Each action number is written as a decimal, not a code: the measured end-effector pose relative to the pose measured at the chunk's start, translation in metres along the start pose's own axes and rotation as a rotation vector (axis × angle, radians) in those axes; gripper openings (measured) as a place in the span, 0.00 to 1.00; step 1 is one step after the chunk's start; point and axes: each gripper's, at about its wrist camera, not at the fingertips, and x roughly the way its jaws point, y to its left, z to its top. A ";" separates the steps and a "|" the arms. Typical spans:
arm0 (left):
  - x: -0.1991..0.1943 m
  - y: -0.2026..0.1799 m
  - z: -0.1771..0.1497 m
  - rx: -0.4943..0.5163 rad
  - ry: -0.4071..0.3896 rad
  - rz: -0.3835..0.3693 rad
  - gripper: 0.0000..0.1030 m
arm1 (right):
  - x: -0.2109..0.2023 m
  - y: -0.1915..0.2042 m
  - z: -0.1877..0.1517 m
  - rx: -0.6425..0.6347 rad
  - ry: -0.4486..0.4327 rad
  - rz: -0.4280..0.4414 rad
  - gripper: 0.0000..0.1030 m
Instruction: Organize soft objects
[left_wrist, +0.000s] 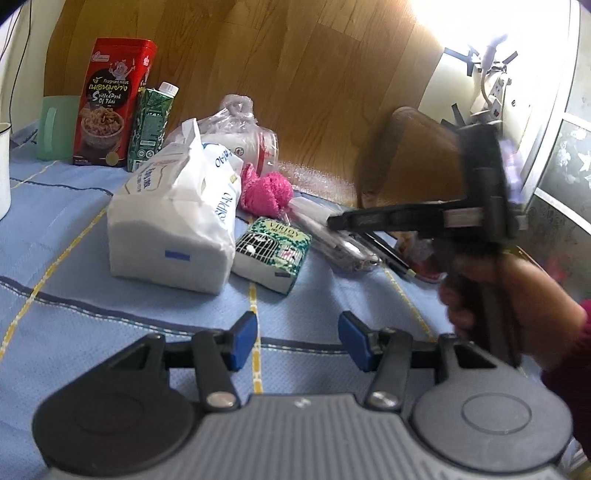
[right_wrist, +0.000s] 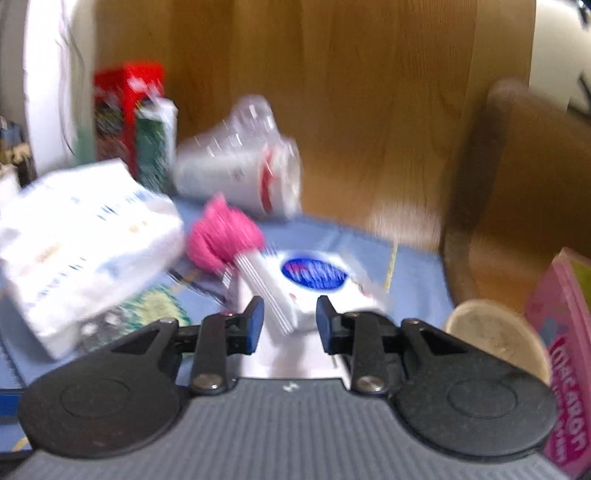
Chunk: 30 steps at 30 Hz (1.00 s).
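A large white tissue pack stands on the blue tablecloth, with a small green-patterned tissue pack beside it and a pink fluffy cloth behind. My left gripper is open and empty, short of them. My right gripper is open around a white packet with a blue oval label; whether the pads touch it is unclear, as this view is blurred. The right gripper also shows in the left wrist view, held side-on over the table. The pink cloth and white pack lie to its left.
A red snack tin, a green carton, a green cup and a plastic bag of cups stand at the back by the wooden wall. A wooden chair back, a round beige lid and a pink box are at the right.
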 end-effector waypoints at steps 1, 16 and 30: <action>-0.001 0.000 0.000 0.000 -0.008 -0.001 0.51 | 0.003 -0.004 0.000 0.020 0.000 0.010 0.26; -0.003 0.014 0.003 -0.083 -0.010 -0.011 0.58 | -0.085 -0.001 -0.063 -0.014 -0.063 0.137 0.03; 0.000 0.011 0.003 -0.072 0.011 0.018 0.65 | -0.168 -0.012 -0.129 0.062 -0.079 0.205 0.38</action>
